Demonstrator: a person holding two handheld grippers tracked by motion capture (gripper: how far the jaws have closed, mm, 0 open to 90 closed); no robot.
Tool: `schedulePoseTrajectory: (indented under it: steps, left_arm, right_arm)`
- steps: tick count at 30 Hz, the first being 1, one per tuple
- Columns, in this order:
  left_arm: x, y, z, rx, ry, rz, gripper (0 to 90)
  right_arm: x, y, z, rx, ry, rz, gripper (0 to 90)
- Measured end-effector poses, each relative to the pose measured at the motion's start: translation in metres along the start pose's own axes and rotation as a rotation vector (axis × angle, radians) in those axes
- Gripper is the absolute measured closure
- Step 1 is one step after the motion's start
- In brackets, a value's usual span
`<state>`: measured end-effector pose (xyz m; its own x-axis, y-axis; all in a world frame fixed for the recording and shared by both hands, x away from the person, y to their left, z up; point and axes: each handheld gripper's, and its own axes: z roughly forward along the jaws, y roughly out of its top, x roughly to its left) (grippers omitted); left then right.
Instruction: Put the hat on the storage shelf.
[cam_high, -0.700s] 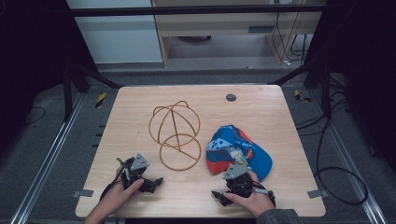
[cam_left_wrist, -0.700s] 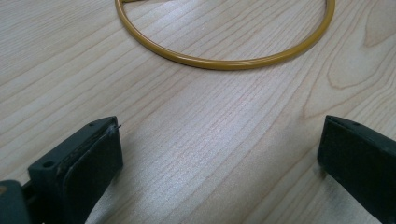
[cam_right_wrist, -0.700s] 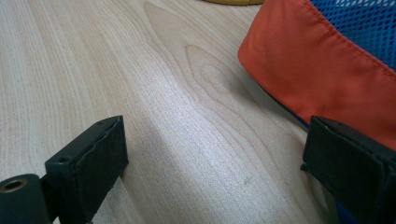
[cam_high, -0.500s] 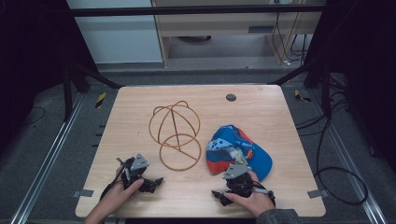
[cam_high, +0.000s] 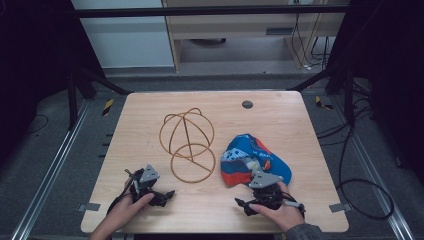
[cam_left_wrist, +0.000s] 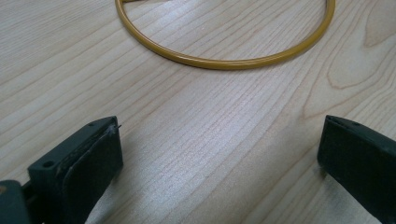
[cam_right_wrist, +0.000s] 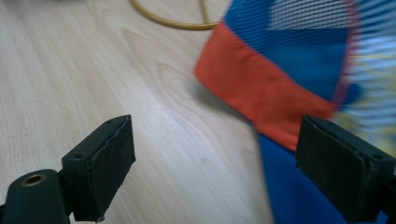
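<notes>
Scene: a person sits at a pale wooden table (cam_high: 150, 120), a hand-held gripper in each hand near the table's near edge.
Cap: a blue, orange and white mesh cap (cam_high: 252, 159) lies crumpled on the table's right half, just in front of the right gripper.
Wire stand: a golden wire hat stand (cam_high: 187, 142), a dome of hoops on a ring base, stands at the centre, just left of the cap.
Right gripper (cam_right_wrist: 224, 163): jaws wide open and holding nothing; the cap's orange band sits just ahead of the right-hand jaw, as the right gripper view shows.
Left gripper (cam_left_wrist: 219, 154): jaws wide open and empty, resting low over bare wood, the stand's ring base close ahead.
Step in hand: judging by the pose, the approach to the cap, before any grasp.
Next move: the right gripper likely needs to slide forward and close on the cap's edge, while the left steadies the stand's ring.
</notes>
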<state>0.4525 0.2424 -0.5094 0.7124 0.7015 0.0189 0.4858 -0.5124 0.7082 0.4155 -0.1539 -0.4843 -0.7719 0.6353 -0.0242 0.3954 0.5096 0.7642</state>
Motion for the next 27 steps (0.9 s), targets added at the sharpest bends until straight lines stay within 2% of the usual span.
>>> schedulePoseTrajectory:
  steps: [7,11,13,17,21,27]
  left_arm:
    - [0.0,0.0,0.0,0.0,0.002,-0.002,0.0]
    - [0.0,0.0,0.0,0.0,0.001,-0.001,0.0]
    - [0.0,0.0,0.0,0.0,-0.001,-0.001,0.0]
    - [0.0,0.0,0.0,0.0,0.0,0.0,0.0]
    - [0.0,0.0,0.0,0.0,-0.003,0.003,0.0]
    - [0.0,0.0,0.0,0.0,-0.003,0.003,0.0]
  right_arm:
    - [-0.029,0.006,-0.033,0.022,-0.084,0.033,16.6]
    - [-0.046,0.01,-0.044,0.068,-0.118,0.038,18.9]
    - [-0.054,0.014,-0.047,0.086,-0.113,0.055,20.4]
    - [-0.066,0.025,-0.049,0.138,-0.125,0.031,23.4]
    - [-0.075,0.036,-0.05,0.166,-0.11,0.036,25.3]
    - [-0.086,0.049,-0.036,0.205,-0.071,0.044,28.2]
